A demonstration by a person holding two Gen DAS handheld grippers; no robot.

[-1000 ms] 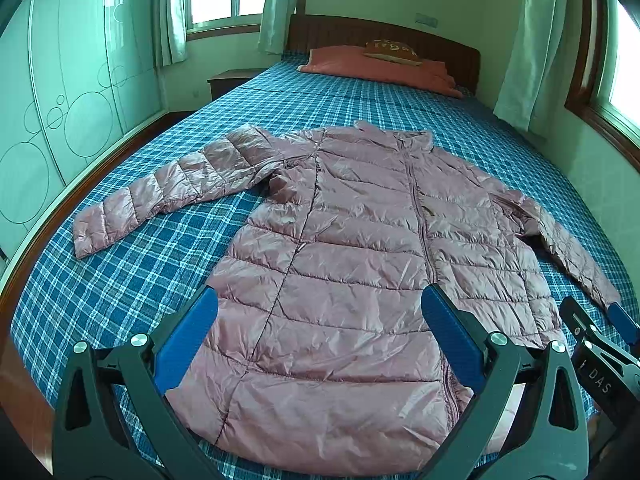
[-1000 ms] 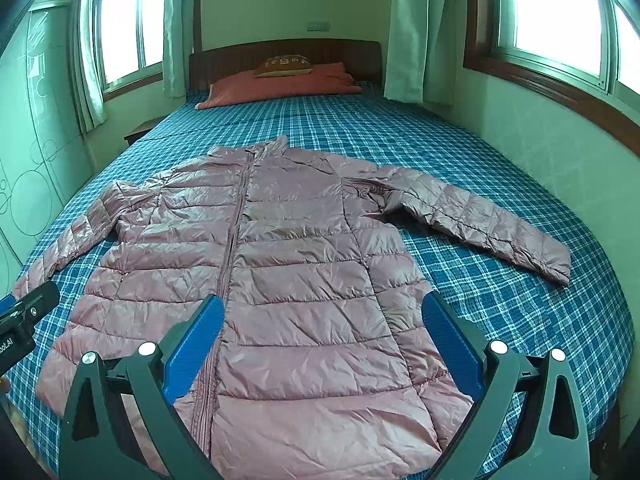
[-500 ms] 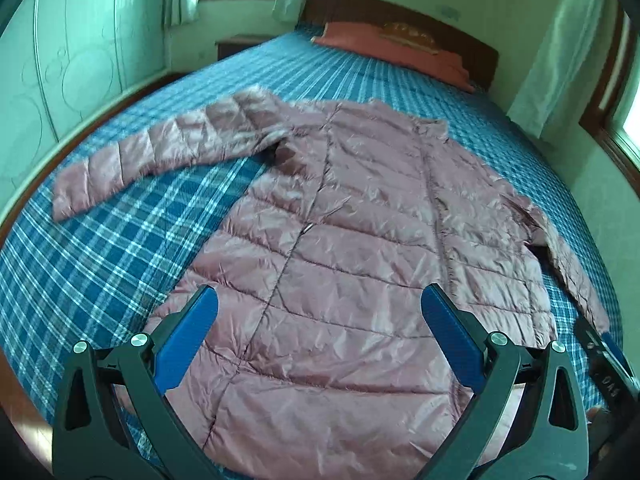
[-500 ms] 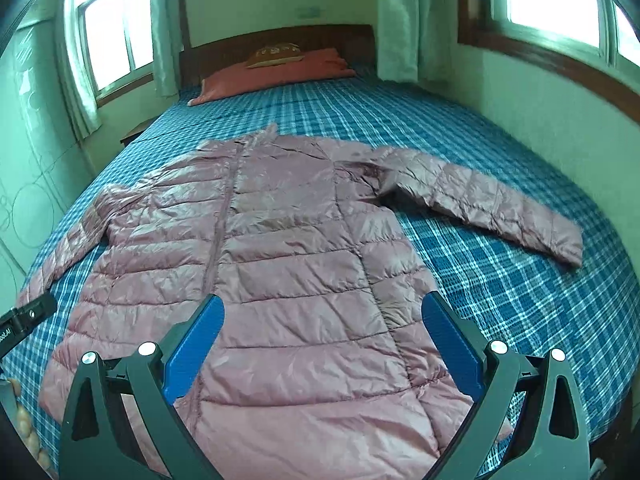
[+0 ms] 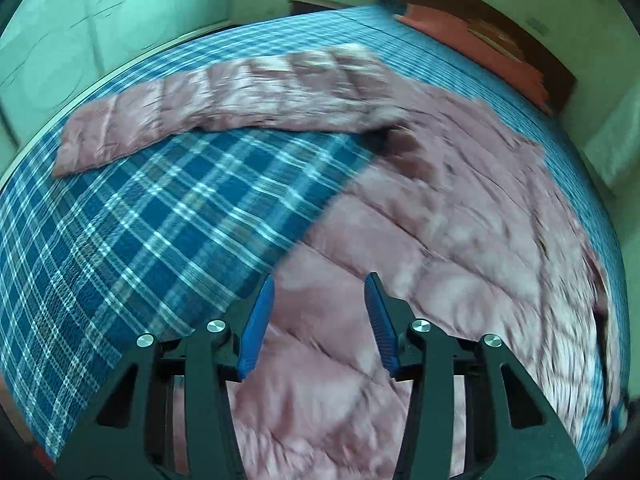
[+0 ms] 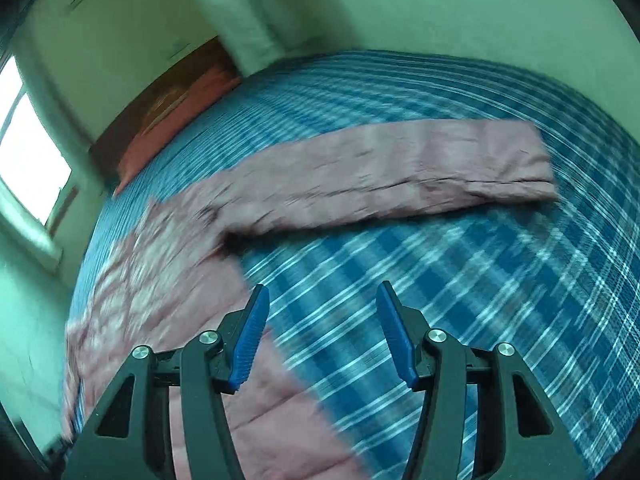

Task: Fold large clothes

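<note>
You have swung both tools outward and half-closed them, gripping nothing; your left tool overhangs the jacket flat on the bed; your right tool faces its sleeve, likely the first fold.

Both my grippers narrowed their jaws and dropped closer: left gripper over the jacket side edge, right gripper probably likewise, though it's blurry.

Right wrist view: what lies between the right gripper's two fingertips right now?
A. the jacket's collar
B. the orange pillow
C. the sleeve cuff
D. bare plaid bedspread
D: the right gripper is open over the plaid bedspread, with the pink jacket's sleeve stretched out farther ahead.
</note>
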